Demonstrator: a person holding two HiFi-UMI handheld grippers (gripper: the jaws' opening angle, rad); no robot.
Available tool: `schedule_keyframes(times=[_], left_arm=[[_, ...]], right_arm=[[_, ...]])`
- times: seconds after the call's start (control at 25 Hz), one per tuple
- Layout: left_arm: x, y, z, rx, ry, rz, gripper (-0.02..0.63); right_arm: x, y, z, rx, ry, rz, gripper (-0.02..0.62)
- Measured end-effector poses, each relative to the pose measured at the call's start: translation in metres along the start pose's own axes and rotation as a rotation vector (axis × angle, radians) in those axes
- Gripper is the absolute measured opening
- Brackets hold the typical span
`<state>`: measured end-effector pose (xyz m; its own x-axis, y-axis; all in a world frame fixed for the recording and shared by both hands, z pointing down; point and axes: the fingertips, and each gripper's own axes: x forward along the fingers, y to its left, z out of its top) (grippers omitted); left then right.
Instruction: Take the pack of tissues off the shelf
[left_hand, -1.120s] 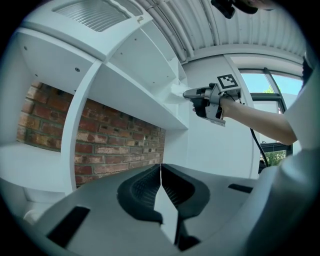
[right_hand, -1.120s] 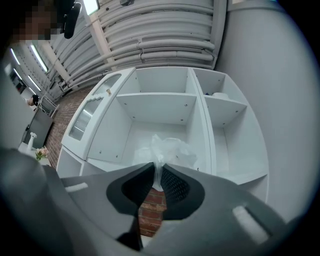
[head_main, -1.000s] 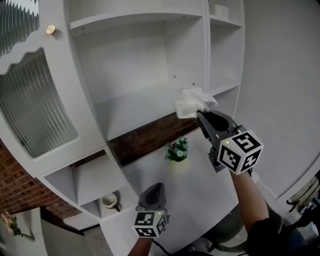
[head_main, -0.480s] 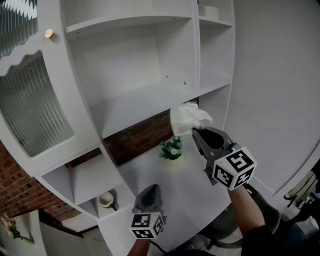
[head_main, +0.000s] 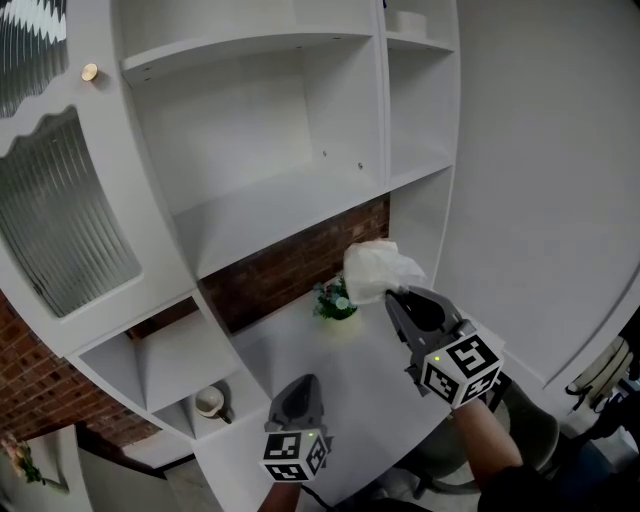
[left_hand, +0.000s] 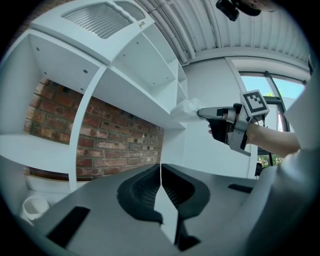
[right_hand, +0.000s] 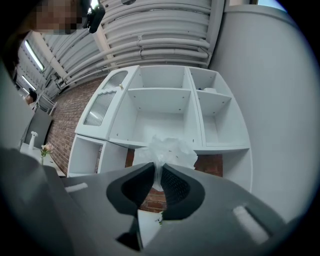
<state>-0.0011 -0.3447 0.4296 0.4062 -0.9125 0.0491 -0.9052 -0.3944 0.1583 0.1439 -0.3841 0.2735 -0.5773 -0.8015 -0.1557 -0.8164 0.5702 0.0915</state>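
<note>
The right gripper (head_main: 394, 296) pinches the pack of tissues (head_main: 373, 271) by one end between its nearly closed jaws, holding it below the white shelf (head_main: 270, 212), above the table (head_main: 375, 365) near a small plant (head_main: 334, 299), while the left gripper (head_main: 304, 381) hovers empty, jaws pressed together.

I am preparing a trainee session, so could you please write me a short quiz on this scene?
1. Fill in: the left gripper has its jaws ____, with nothing between them.
2. What holds the pack of tissues? A) the shelf B) the right gripper C) a bare hand
3. True or false: a small plant stands on the counter.
Key: 1 shut; 2 B; 3 true.
</note>
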Motion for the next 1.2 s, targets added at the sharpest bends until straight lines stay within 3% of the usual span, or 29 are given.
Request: schedule_keyframes(times=[1.2], left_arm=[[-0.032, -0.006, -0.062, -0.025, 0.080, 0.009, 0.012]], right_arm=[[-0.062, 0.049, -0.137, 0.130, 0.188, -0.018, 0.049]])
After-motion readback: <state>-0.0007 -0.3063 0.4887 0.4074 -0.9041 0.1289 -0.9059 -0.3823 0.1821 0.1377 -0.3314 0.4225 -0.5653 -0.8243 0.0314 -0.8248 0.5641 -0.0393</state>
